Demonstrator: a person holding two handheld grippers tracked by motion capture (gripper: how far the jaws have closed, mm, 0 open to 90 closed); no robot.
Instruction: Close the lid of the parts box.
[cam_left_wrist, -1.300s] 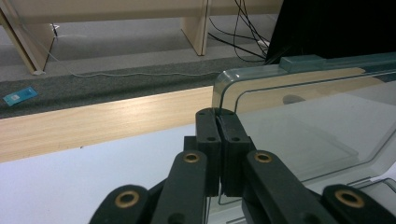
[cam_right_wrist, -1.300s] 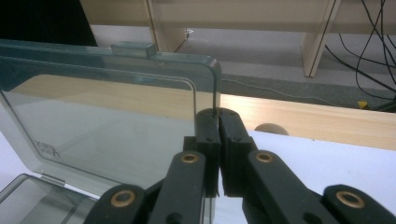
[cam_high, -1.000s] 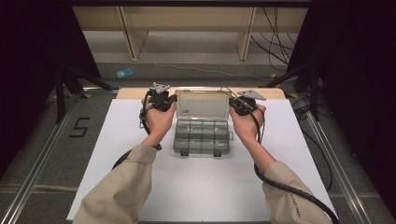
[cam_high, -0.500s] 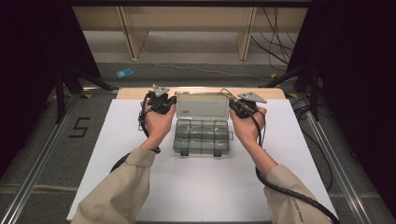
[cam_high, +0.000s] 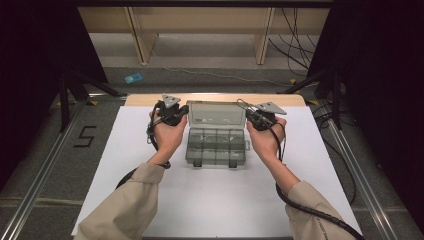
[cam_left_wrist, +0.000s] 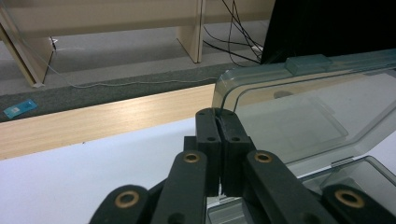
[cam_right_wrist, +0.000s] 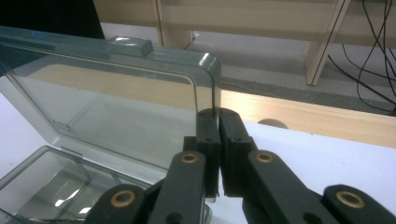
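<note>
From above, my left gripper (cam_high: 181, 111) and right gripper (cam_high: 251, 116) flank the raised lid (cam_high: 216, 115); their own views show fingers clamped on its side edges.

A white sheet (cam_high: 215, 200) covers nearly the whole table, leaving a strip of pale wooden tabletop (cam_high: 215, 98) bare along the far edge. A clear plastic compartment box (cam_high: 216, 147) lies directly on the sheet, a little far of the middle, its lid (cam_high: 216, 114) raised at the far side. The near part of the sheet is plain white on the left and right.
</note>
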